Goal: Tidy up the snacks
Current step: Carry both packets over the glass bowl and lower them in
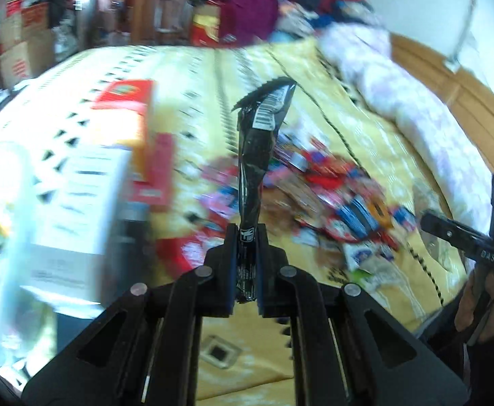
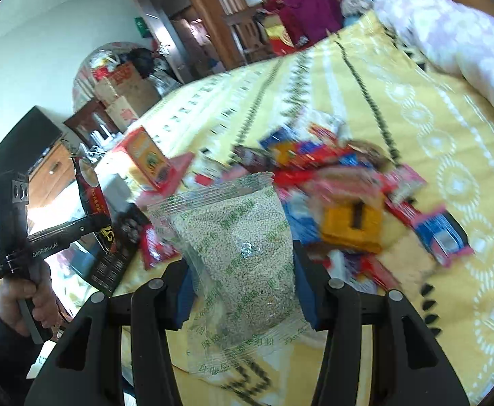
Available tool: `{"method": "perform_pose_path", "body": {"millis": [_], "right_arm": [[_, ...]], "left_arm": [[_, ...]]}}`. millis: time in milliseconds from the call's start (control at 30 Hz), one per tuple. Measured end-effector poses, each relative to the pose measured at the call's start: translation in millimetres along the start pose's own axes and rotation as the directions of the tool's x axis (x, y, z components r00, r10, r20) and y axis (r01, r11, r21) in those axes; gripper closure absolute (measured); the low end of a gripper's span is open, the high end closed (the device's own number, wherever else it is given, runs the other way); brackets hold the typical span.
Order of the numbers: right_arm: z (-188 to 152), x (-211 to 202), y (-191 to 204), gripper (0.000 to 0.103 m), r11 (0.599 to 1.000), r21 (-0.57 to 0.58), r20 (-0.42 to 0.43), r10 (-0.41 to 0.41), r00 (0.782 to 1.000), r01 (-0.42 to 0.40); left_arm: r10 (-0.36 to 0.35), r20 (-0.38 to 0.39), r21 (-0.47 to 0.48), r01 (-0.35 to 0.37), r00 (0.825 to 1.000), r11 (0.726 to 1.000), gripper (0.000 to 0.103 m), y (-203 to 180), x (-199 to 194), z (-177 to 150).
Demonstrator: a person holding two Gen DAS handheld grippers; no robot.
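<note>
My left gripper [image 1: 247, 264] is shut on a long black snack packet [image 1: 258, 155] that stands up from between the jaws, its barcoded end uppermost. The same packet [image 2: 93, 199] shows at the left of the right wrist view, held by the left gripper [image 2: 94, 223] in a hand [image 2: 20, 304]. My right gripper [image 2: 241, 287] is shut on a clear bag of small pale grains [image 2: 236, 247] with green print, lifted above the bed. A heap of coloured snack packets [image 1: 331, 189] [image 2: 341, 189] lies on the yellow bedspread [image 1: 375, 149] [image 2: 416, 128] beyond both grippers.
An orange and red box [image 1: 128, 115] [image 2: 147, 157] and a white box [image 1: 77, 209] stand at the bed's left side. A folded pale quilt [image 1: 399, 88] [image 2: 456, 27] lies along the wooden headboard [image 1: 466, 101]. Cardboard boxes [image 2: 125, 91] and clutter fill the room behind.
</note>
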State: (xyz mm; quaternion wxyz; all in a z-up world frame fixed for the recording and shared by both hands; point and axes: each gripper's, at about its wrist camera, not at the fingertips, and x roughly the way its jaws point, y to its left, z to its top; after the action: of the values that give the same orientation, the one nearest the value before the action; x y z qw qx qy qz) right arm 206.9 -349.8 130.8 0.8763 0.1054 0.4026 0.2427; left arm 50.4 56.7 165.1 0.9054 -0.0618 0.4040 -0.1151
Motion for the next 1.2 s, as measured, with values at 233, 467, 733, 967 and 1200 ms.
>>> {"method": "perform_pose_path", "body": {"millis": [233,467,733,967,1200], "right_arm": [[31.6,22.8,81.2,0.048,0.991,-0.100,0.020,0.091,0.996,-0.088],[62.8,62.8,184.5,0.048,0.959,-0.173,0.002,0.229,0.973,-0.225],[79.1,114.9,317.4,0.048,0.894,-0.276,-0.079,0.344,0.935,-0.353],[82.6,146.7,395.5,0.048,0.851,-0.325,-0.149,0.385,0.911,-0.413],[77.2,172.2,432.7,0.049,0.835,-0.332,-0.204,0.390,0.898,-0.438]], "left_arm": [[0.116,0.114,-0.109,-0.104,0.987,0.989,0.094,67.2,-59.5,9.3],[0.262,0.143,-0.227,-0.226,0.954,0.947,0.094,140.7,-104.6,10.0],[0.444,0.131,-0.269,-0.399,0.887,0.877,0.094,191.3,-119.8,8.5],[0.458,0.101,-0.305,-0.411,0.883,0.859,0.094,218.7,-117.3,-2.9],[0.439,0.070,-0.309,-0.399,0.896,0.863,0.094,236.1,-115.0,-6.5]]}}
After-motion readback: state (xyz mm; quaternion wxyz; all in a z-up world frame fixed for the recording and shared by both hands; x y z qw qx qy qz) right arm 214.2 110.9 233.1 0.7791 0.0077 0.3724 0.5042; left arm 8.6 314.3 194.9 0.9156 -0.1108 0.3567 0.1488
